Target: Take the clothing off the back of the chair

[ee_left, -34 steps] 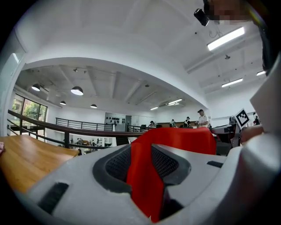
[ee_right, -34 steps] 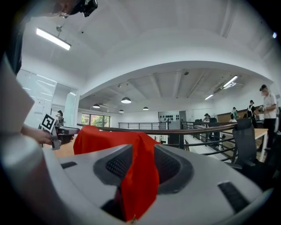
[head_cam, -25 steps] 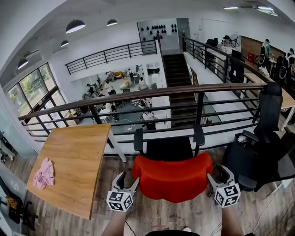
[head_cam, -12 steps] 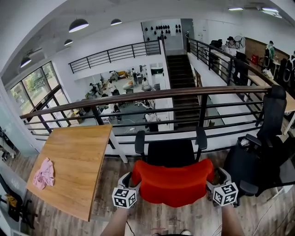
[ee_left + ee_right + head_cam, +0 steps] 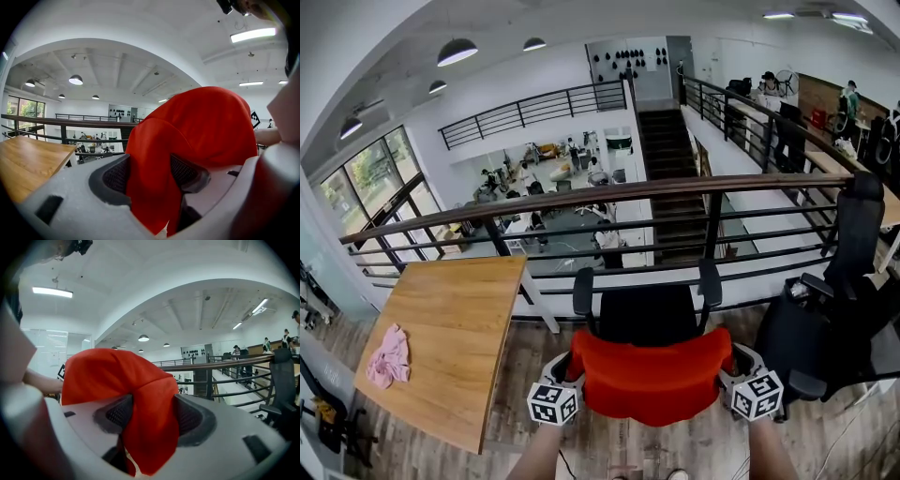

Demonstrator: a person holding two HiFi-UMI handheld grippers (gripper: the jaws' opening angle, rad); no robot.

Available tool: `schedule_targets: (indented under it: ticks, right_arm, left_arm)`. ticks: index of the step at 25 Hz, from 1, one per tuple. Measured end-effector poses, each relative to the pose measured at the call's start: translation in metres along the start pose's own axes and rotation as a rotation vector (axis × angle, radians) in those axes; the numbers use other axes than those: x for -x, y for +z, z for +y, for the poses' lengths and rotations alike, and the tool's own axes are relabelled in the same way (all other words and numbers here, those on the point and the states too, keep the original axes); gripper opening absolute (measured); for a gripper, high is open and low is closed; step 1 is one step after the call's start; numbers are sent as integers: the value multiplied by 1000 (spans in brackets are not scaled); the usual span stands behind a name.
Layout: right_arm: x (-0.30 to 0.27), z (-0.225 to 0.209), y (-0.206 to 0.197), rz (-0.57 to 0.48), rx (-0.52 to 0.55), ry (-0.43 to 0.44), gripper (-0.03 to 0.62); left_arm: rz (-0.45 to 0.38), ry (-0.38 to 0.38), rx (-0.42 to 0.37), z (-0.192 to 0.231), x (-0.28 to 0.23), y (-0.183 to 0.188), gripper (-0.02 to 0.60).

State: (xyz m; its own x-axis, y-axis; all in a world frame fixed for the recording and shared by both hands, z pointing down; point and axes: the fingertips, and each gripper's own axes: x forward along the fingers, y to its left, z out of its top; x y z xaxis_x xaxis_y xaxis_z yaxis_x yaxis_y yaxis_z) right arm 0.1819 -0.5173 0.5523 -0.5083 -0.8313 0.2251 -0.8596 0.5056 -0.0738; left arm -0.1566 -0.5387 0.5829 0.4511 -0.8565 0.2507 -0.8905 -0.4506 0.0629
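Note:
A red garment [image 5: 652, 380] hangs over the back of a black office chair [image 5: 647, 314] just in front of me, and the chair back itself is hidden under it. My left gripper [image 5: 567, 367] is at the garment's left edge. In the left gripper view its jaws are closing, with a fold of the red garment [image 5: 187, 140] pinched between the pads of the left gripper [image 5: 147, 173]. My right gripper [image 5: 733, 361] is at the right edge. Its jaws are closing too, and the right gripper [image 5: 150, 413] has a fold of the red garment [image 5: 140, 394] between its pads.
A wooden table [image 5: 450, 328] stands to the left with a pink cloth [image 5: 389, 356] on it. A railing [image 5: 609, 192] runs behind the chair. A second black office chair [image 5: 825, 319] stands close on the right. The floor is wood planks.
Both grippers came inward and slightly down from beside the garment to its two side edges. Their jaws now hold folds of the red cloth.

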Motion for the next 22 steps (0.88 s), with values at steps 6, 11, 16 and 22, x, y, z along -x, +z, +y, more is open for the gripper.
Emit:
schedule_targets:
  ticks: [6, 11, 16, 22]
  right_arm:
    - [1, 2, 5, -24, 19, 3, 171]
    - [7, 5, 7, -32, 19, -17, 101]
    - [13, 1, 15, -43, 23, -35, 45]
    - [22, -2, 24, -59, 33, -55, 25]
  left_arm:
    - [-14, 2, -9, -5, 2, 2, 188]
    - [-40, 15, -7, -3, 10, 7, 38]
    - [-42, 17, -8, -1, 15, 12, 29]
    - [-67, 37, -19, 5, 26, 24, 28]
